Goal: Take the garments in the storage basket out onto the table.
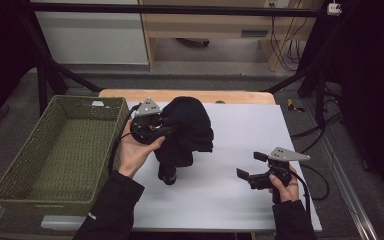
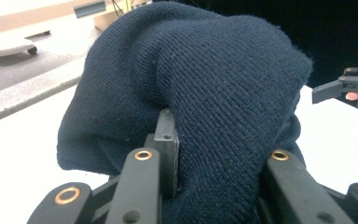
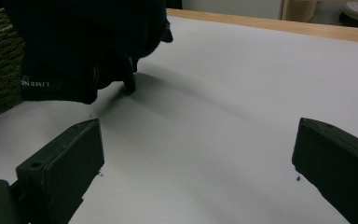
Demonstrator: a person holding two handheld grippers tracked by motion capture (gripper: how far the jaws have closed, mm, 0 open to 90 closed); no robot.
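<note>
A dark navy knit garment (image 1: 187, 130) hangs bunched over the white table sheet (image 1: 240, 125), and its lower end (image 1: 167, 175) reaches down to the sheet. My left gripper (image 1: 171, 131) is shut on it from the left, just right of the basket. In the left gripper view the knit (image 2: 223, 79) is wedged between the jaws and drapes over the right one; the gripper (image 2: 219, 135) is clamped on that fold. My right gripper (image 1: 250, 165) stands open low at the right, nothing between its jaws. Its own view (image 3: 198, 158) looks across bare sheet to the garment (image 3: 84, 42).
A green woven basket (image 1: 87, 102) stands at the left of the table, its inside bare; its wall shows in the right gripper view (image 3: 0, 70). The table's wooden far edge (image 1: 190, 94) runs behind the sheet. Black frame legs and cables stand beyond.
</note>
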